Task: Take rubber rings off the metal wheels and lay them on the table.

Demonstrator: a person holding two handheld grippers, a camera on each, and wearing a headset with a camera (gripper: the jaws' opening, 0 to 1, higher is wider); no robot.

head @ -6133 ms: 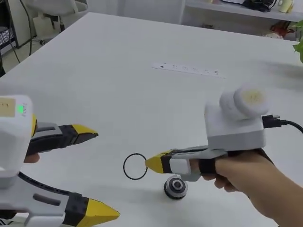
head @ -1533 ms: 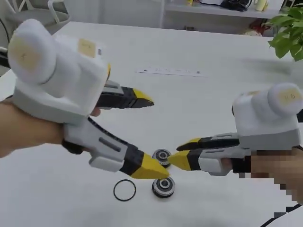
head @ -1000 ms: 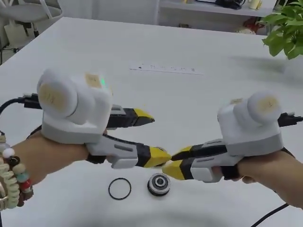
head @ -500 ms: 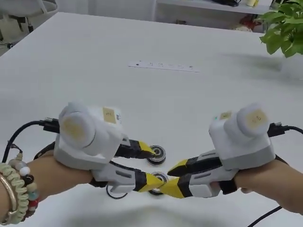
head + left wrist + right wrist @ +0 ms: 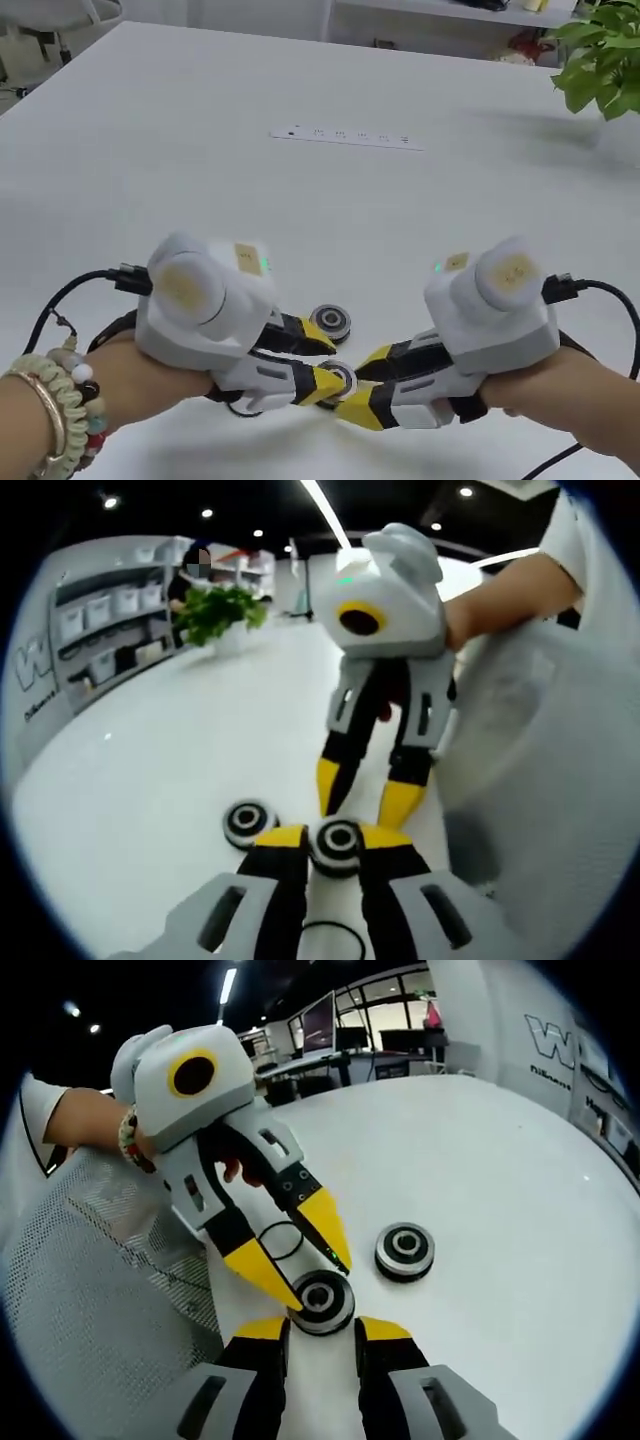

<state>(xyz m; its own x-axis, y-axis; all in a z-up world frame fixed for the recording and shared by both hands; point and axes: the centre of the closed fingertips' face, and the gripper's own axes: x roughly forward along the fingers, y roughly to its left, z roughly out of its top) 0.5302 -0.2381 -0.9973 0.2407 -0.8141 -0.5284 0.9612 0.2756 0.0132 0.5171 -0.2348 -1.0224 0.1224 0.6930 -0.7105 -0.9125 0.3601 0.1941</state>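
The two tools met tip to tip, low over the white worktop point(image 5: 200, 150) and close in front of the person. The left tool point(image 5: 335, 838) was clenched on the near wheel point(image 5: 322, 1302). One yellow tip pressed against each side of its dark rim, and the wheel lay flat on the worktop. The right tool point(image 5: 322, 1330) faced it from the other side with its jaws parted. Its tips sat right at the edge of that same wheel without gripping it. The far wheel point(image 5: 330, 321) lay flat just beyond, apart from both tools. One loose rubber ring point(image 5: 282, 1241) lay on the worktop under the left tool, partly hidden by its jaws. Farther back lay a white power strip point(image 5: 345, 137), and a leafy plant point(image 5: 600, 50) showed at the far right.
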